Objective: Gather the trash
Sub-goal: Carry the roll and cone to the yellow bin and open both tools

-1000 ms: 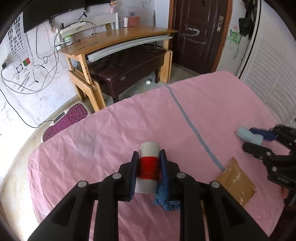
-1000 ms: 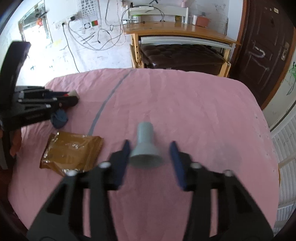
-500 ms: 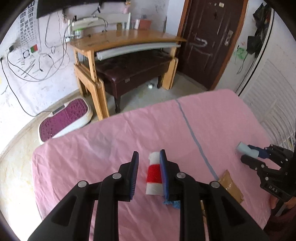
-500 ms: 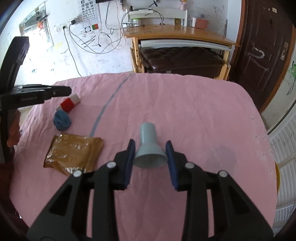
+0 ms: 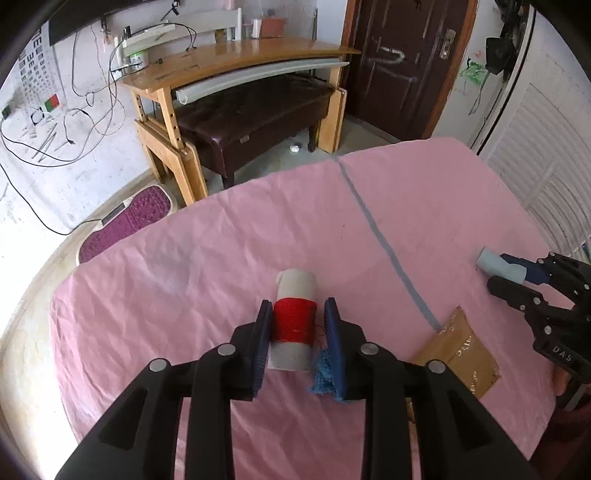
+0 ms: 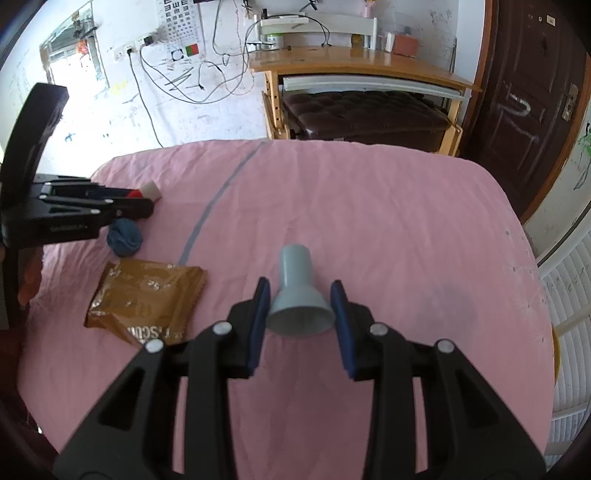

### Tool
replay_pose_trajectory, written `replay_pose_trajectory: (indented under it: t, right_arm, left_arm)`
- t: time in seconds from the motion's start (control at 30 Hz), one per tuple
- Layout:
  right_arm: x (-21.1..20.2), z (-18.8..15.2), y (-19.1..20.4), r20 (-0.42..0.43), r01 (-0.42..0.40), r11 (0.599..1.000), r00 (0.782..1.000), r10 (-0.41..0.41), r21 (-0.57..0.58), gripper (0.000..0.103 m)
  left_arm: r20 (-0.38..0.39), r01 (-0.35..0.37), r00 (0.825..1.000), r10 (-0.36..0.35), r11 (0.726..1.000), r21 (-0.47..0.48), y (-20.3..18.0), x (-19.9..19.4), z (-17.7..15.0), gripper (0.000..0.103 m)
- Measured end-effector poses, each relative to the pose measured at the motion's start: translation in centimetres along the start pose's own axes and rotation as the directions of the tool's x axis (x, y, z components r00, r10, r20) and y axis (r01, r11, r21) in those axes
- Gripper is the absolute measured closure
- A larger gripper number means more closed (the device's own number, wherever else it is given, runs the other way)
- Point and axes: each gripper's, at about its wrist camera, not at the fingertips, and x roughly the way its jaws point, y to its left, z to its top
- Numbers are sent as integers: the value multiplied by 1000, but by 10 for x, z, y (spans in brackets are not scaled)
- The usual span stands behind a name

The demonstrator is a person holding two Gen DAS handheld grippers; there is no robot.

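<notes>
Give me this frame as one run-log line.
left gripper: opening, red-banded roll between jaws | right gripper: shut on grey funnel | loose: brown wrapper, blue wad

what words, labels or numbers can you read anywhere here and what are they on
"UAS": white letters on the right claw's black body, seen upside down.
"SCO": partial white letters on the brown wrapper, the rest cut off or upside down.
Eye chart on the wall: rows of E shapes, too small to read singly.
White scrawl on the dark door: no clear word.
</notes>
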Motion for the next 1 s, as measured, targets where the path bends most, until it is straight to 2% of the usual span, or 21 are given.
replay_pose_trajectory:
  t: [0.07,0.2,0.37,0.47,0.73,1.0]
  right_arm:
    - [1,0,-2,1,2,1000,1000,-2,6,71]
    - [-4,1,-1,22,26,1000,999,-26,2,71]
    - [-9,3,-6,44,23,1000,999,-23,12,71]
    - [-11,3,-11,47,18,1000,999,-19,21,71]
    - [-18,0,-30,66,26,998,997,-30,57,71]
    - [-36,-10,-75,96,71,986,992,-85,148,71]
  left_arm:
    - [2,-23,1000,23,1000,-20,0,0,1,87]
    - [38,-36,999,38,998,-46,2,-8,3,87]
    - [116,-114,986,119,992,-50,2,-28,9,87]
    - [134,-135,981,140,990,-49,-5,-34,13,87]
    - [157,-155,976,151,988,13,-47,-35,26,87]
    - [198,-169,969,144,979,114,-112,-32,38,87]
